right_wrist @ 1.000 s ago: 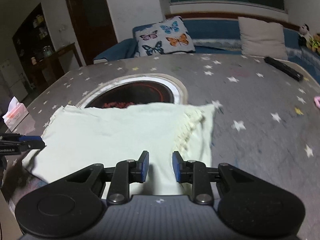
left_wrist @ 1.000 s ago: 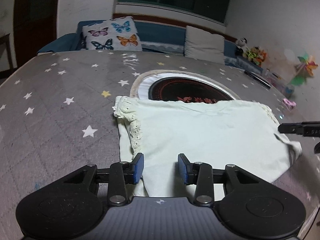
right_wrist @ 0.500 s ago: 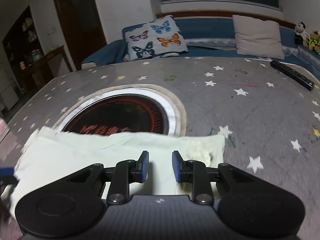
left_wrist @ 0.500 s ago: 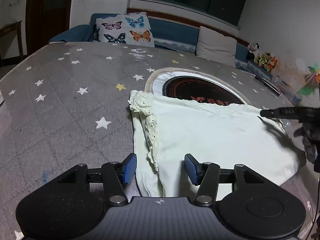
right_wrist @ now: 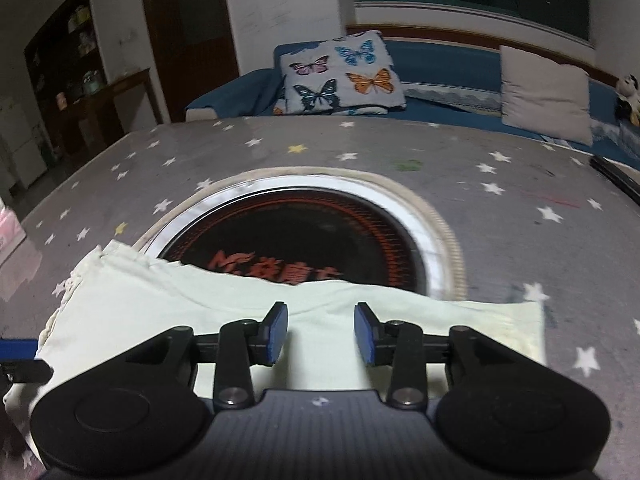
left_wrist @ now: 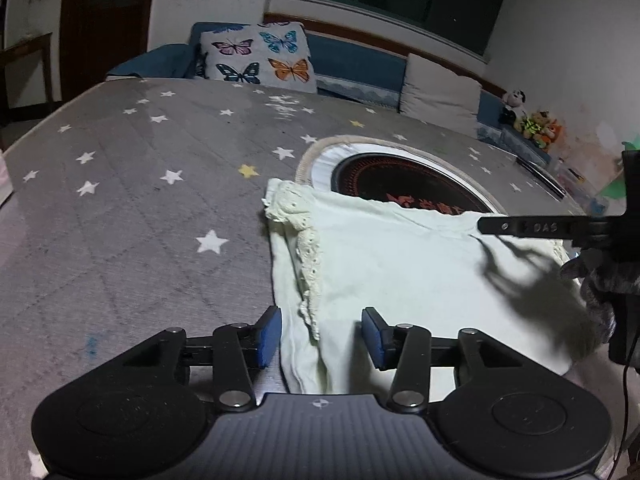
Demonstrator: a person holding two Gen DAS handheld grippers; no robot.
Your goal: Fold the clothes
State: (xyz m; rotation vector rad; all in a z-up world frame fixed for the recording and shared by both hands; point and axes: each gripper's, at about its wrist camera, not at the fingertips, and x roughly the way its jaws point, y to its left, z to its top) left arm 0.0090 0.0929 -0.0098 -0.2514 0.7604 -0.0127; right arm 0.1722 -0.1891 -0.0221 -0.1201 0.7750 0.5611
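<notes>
A pale green top (left_wrist: 400, 264) lies folded flat on the grey starred tablecloth (left_wrist: 140, 220), its lace-trimmed sleeve (left_wrist: 308, 248) turned inward along the left edge. My left gripper (left_wrist: 320, 332) hovers over the near left corner; its jaws are closing, with the cloth edge between them but untouched by the pads. My right gripper (right_wrist: 320, 328) sits over the top's (right_wrist: 160, 304) far edge near the neckline; its jaws are opening and the pads are clear of the cloth. One right finger (left_wrist: 520, 226) reaches in from the right.
A round black hotplate (right_wrist: 300, 240) is set into the table just beyond the garment. A dark remote (right_wrist: 616, 178) lies at the far right, and a tissue box (right_wrist: 8, 224) is at the left edge. A blue sofa with a butterfly pillow (left_wrist: 260, 56) stands behind.
The right gripper has travelled from the garment's near right part to its far edge by the hotplate, and its jaws have widened. The left gripper stayed put with jaws slightly wider.
</notes>
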